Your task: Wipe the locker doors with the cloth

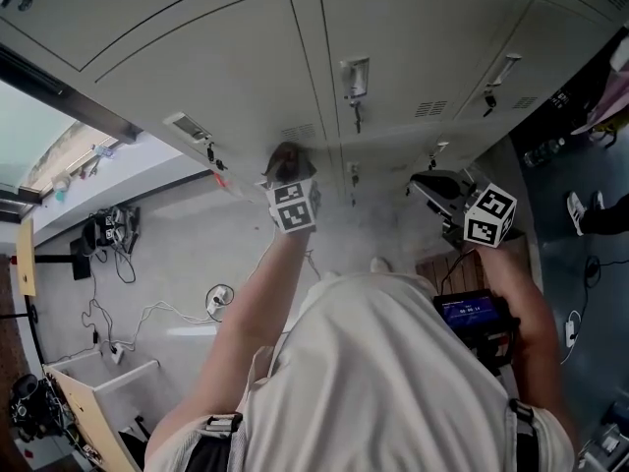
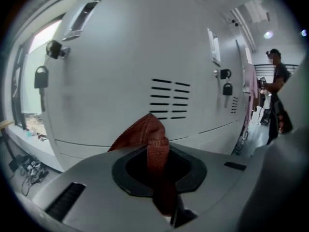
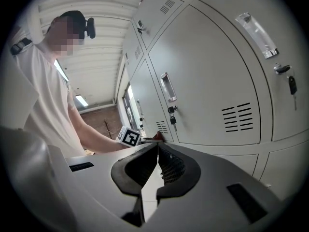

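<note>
A rust-red cloth is pinched in my left gripper, which is shut on it. The cloth is bunched against a grey locker door, just below its vent slots. My left gripper reaches forward at the centre of the head view. My right gripper hangs to the right, a little off the lockers. Its jaws are shut with nothing between them, pointing along the locker row. From there I also see the left gripper's marker cube.
Keys and small padlocks hang from the door locks. Another person stands at the far end of the row. Cables and a wooden box lie on the floor at left. A window is at far left.
</note>
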